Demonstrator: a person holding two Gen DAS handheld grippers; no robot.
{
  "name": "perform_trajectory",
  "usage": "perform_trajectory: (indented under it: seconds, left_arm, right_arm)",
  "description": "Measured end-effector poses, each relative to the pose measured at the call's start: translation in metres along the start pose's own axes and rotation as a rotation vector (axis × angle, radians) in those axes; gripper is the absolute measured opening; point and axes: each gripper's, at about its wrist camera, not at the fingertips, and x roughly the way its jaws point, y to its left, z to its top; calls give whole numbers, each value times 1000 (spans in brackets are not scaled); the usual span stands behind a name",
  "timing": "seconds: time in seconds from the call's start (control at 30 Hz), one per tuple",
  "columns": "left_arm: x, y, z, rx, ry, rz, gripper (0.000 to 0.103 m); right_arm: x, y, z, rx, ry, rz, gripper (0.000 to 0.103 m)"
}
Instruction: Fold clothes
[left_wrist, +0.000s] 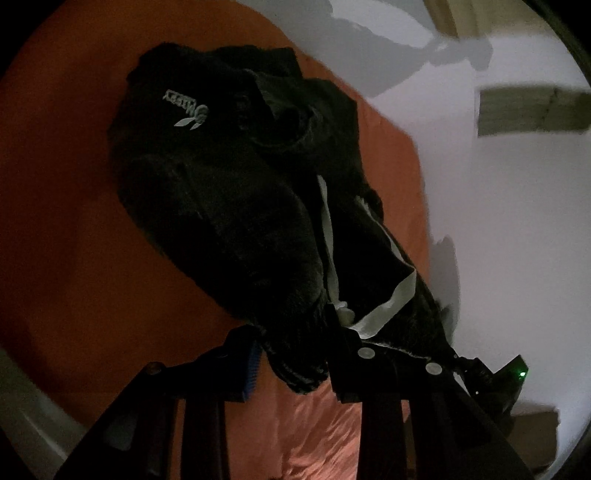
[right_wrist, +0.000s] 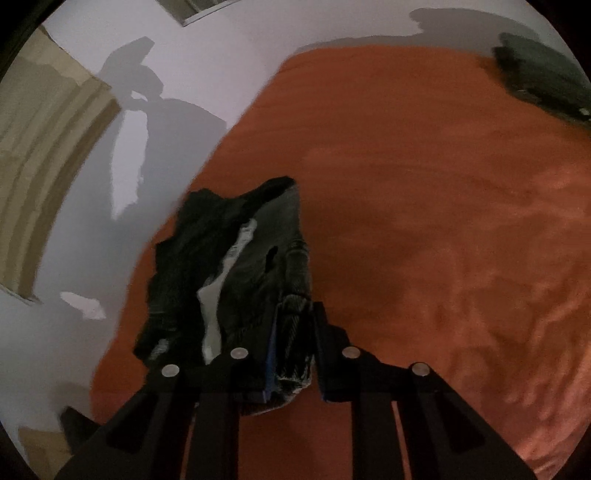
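A black garment (left_wrist: 229, 192) with a white logo and white inner strips hangs over the orange bed cover (left_wrist: 55, 221). My left gripper (left_wrist: 295, 362) is shut on a bunched black edge of it, lifted above the bed. In the right wrist view, my right gripper (right_wrist: 295, 350) is shut on a ribbed black hem of the same garment (right_wrist: 236, 266), which hangs crumpled to the left of the fingers. The other gripper's body with a green light (left_wrist: 517, 373) shows at the lower right of the left wrist view.
The orange bed cover (right_wrist: 443, 221) fills most of the right wrist view. A folded dark grey garment (right_wrist: 543, 77) lies at its far right corner. A white wall (left_wrist: 517, 221) with shadows and a wooden frame (right_wrist: 44, 155) border the bed.
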Motion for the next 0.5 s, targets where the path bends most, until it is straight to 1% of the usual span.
perform_trajectory:
  seconds: [0.07,0.13,0.23,0.3,0.43,0.5]
  left_arm:
    - [8,-5,-15,19,20,24,32]
    - [16,-5,-26,29,36,49,32]
    - [28,12,-31,12,47,87,32]
    - [36,23,-28,-15,57,95,32]
    - [54,30,-21,-69,71,78,34]
    - [56,28,-26,-65,68,77,36]
  right_arm:
    - [-8,-32,-12,42,1,-21,15]
    - [-3,-55,-26,61,21,-45,15]
    - [14,-63,-40,32,54,-52,15]
    - [24,-70,-47,15,66,-58,15]
    - [37,-84,-47,16,93,-66,16]
    - [37,-86,-49,8,100,-63,16]
